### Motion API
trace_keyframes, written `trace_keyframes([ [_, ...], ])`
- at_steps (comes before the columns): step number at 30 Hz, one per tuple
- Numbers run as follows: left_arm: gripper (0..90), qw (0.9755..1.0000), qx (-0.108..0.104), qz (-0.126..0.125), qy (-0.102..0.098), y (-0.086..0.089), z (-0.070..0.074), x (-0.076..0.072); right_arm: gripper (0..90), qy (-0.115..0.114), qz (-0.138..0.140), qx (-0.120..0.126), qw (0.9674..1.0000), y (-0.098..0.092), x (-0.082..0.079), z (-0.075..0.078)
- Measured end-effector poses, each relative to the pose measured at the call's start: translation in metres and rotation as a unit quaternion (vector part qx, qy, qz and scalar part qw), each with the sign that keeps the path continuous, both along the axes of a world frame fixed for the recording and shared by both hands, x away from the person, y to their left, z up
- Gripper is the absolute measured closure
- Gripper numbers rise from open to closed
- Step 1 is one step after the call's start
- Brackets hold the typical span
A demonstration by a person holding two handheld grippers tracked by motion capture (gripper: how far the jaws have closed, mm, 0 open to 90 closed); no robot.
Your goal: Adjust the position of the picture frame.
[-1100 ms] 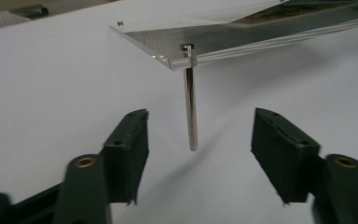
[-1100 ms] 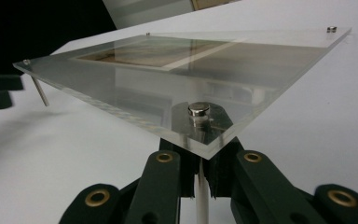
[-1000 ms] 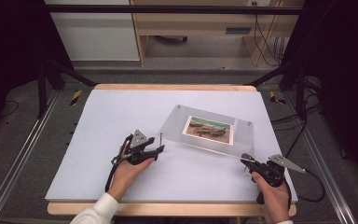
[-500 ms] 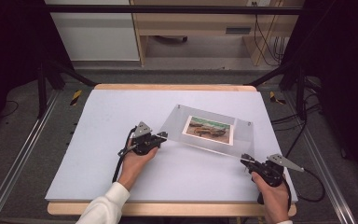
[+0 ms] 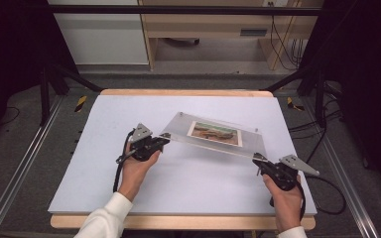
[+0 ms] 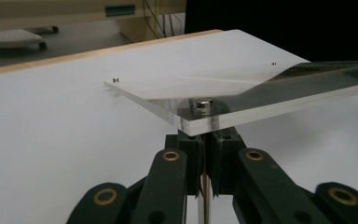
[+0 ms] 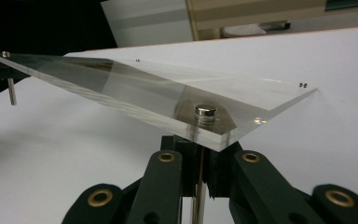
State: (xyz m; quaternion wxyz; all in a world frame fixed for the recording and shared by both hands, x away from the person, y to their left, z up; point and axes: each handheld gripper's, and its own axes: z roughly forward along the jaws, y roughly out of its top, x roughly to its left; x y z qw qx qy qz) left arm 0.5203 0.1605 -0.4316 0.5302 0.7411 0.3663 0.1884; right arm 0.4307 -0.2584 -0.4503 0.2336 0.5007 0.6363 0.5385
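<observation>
A clear acrylic photo frame [image 5: 178, 130] lies tilted across the middle of the white table, with a landscape picture [image 5: 214, 133] sandwiched inside it. Thin metal leg pins hang under its corners. My left gripper [image 5: 162, 140] is at the frame's left corner, shut on the pin [image 6: 204, 191] below the bolt head [image 6: 204, 106]. My right gripper [image 5: 257, 159] is at the near right corner, shut on the pin [image 7: 197, 186] under its bolt head [image 7: 205, 111]. A third pin [image 7: 11, 91] hangs free at the far corner in the right gripper view.
The white table top [image 5: 104, 124] has a wooden edge [image 5: 178, 92] at the back. Metal rails [image 5: 20, 168] run along both sides. Black cables [image 5: 327, 198] trail from the grippers. A cabinet and desk [image 5: 208, 29] stand beyond the table.
My left gripper has moved forward and to the right, up to the frame's left corner, and is now shut on its pin. The right gripper has stayed at its corner.
</observation>
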Motion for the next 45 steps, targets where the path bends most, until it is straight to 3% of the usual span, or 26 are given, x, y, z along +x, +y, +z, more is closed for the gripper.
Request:
trace_keyframes([
  [6,83.7,0.9983,-0.010,0.049,-0.031,0.046,0.019,-0.020,84.5,-0.017,0.034,-0.007,0.9992,0.032,0.025,0.015],
  [12,83.4,0.9952,-0.016,0.083,-0.050,0.076,0.022,-0.032,84.7,-0.026,0.064,-0.016,0.9975,0.064,0.054,0.027],
  [15,83.4,0.9939,-0.023,0.095,-0.051,0.087,0.018,-0.033,84.7,-0.027,0.075,-0.023,0.9966,0.077,0.062,0.028],
  [20,83.4,0.9926,-0.023,0.109,-0.047,0.092,0.007,-0.033,84.6,-0.019,0.083,-0.027,0.9960,0.087,0.070,0.023],
  [29,83.4,0.9936,-0.020,0.103,-0.042,0.079,-0.005,-0.025,84.6,-0.005,0.071,-0.021,0.9972,0.076,0.071,0.006],
  [38,83.4,0.9931,-0.027,0.105,-0.043,0.077,-0.009,-0.027,84.6,-0.006,0.067,-0.026,0.9974,0.074,0.070,0.004],
  [44,83.2,0.9947,-0.017,0.100,-0.021,0.079,-0.017,-0.031,84.8,-0.003,0.067,-0.039,0.9970,0.076,0.066,0.002],
  [45,83.4,0.9950,-0.011,0.099,-0.008,0.079,-0.018,-0.032,84.8,0.000,0.067,-0.040,0.9969,0.076,0.064,0.001],
])
